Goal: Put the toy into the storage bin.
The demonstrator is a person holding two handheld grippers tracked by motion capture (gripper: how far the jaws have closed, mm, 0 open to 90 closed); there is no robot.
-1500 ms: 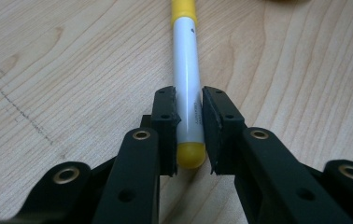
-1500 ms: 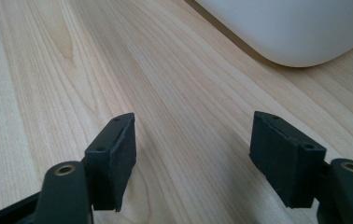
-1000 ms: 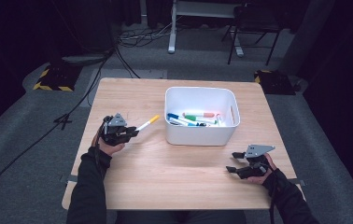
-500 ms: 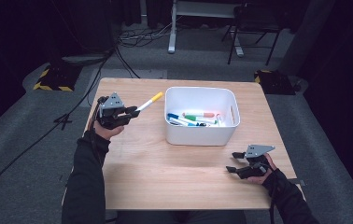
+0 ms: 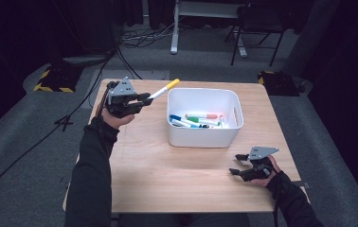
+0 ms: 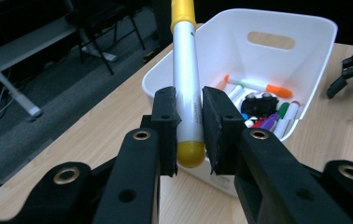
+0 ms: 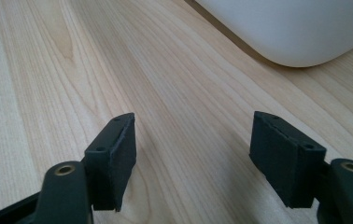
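My left tool (image 6: 188,126) clamps the yellow-capped marker (image 6: 185,79) near its tail; it looks light, rigid and slick, so I'd grip mid-barrel. My right tool (image 7: 193,158) gapes empty.

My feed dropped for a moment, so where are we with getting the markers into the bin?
Done: several markers already lie in the white bin. In hand: the left tongs are shut on a yellow-capped marker, held up beside the bin's left rim. Left: drop it in. The right tongs rest open on the table, holding nothing.

Bin (image 5: 204,135) blocks table (image 5: 167,175) centre; front half free.
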